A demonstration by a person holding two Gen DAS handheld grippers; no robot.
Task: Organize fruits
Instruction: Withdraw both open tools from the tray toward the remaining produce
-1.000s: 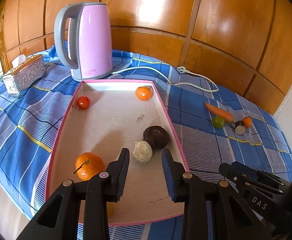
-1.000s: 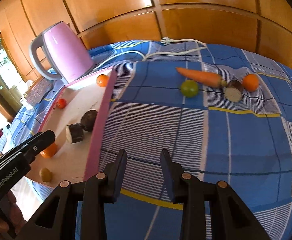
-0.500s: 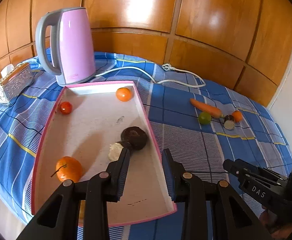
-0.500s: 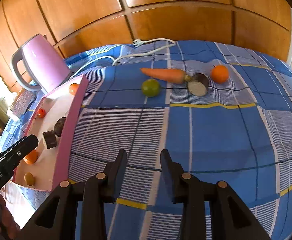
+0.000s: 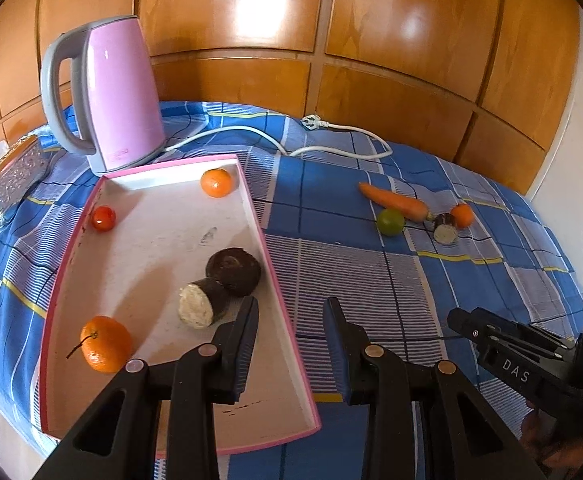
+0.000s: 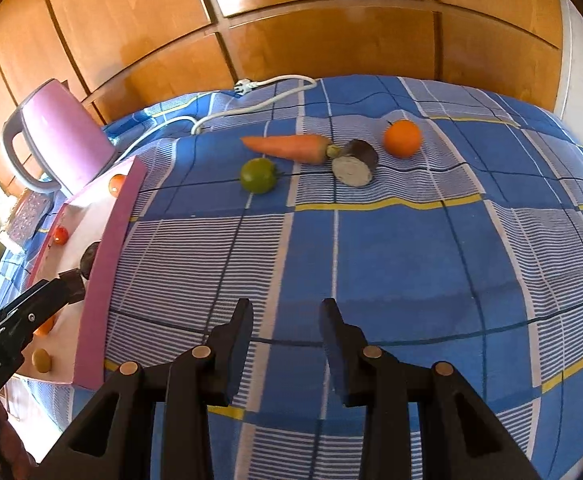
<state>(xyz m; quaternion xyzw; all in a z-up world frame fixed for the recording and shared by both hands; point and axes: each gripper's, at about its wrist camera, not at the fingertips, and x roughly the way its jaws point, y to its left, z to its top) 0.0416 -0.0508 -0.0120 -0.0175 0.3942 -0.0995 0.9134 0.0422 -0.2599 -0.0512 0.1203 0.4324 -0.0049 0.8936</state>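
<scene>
A pink-rimmed white tray (image 5: 269,256) lies on the blue checked cloth. It holds two oranges (image 5: 216,183) (image 5: 105,345), a small red tomato (image 5: 103,218), a dark round root (image 5: 233,271) and a cut root piece (image 5: 199,308). My left gripper (image 5: 291,308) hovers over the tray's right rim, open and empty. Farther right on the cloth lie a carrot (image 6: 287,147), a green fruit (image 6: 257,175), a cut dark root (image 6: 353,164) and an orange (image 6: 402,138). My right gripper (image 6: 285,308) hangs open and empty over bare cloth, well short of that group.
A pink kettle (image 5: 119,92) stands behind the tray, and its white cord (image 5: 331,148) trails across the back of the cloth. A patterned tin box (image 5: 15,172) sits at the far left. Wooden panels close off the back. Bare cloth lies between the tray and the loose produce.
My left gripper has drifted right, from over the tray's middle to its right rim. My right gripper has also shifted right, bringing the carrot group nearer the centre of its view.
</scene>
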